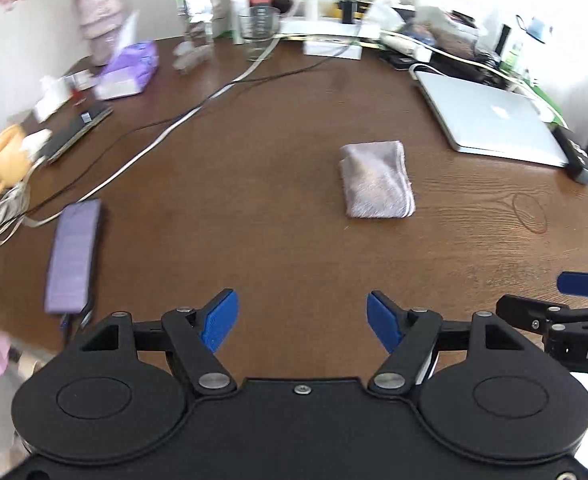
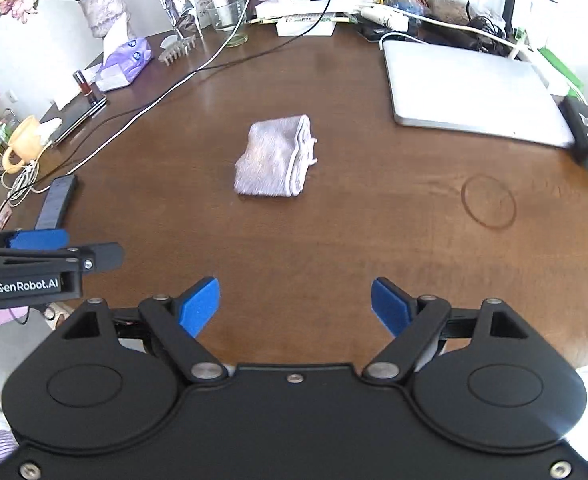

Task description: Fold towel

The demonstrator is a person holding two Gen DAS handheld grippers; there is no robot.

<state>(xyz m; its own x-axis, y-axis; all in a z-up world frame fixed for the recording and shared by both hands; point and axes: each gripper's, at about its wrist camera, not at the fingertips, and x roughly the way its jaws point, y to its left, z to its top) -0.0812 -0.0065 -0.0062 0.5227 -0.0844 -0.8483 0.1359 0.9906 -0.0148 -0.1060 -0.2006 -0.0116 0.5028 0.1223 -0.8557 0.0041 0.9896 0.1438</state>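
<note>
A small pale grey towel [image 1: 376, 179] lies folded into a compact rectangle on the brown wooden table [image 1: 277, 240]; in the right wrist view the towel [image 2: 275, 157] sits mid-table with its layered edges to the right. My left gripper [image 1: 302, 316] hovers well short of it, open, nothing between its blue pads. My right gripper [image 2: 296, 306] is also open and empty, back from the towel. Each gripper shows at the other view's edge: the right one's blue fingertip [image 1: 584, 284] at the right, the left one's blue fingertip [image 2: 37, 239] at the left.
A closed silver laptop [image 1: 494, 120] lies at the right with a black box [image 2: 586, 136] beside it. A phone [image 1: 73, 256], cables [image 1: 165, 132], a yellow mug [image 2: 23, 142], a tissue pack [image 2: 123, 64], a flower vase [image 2: 101, 12] and clutter along the back edge surround the towel.
</note>
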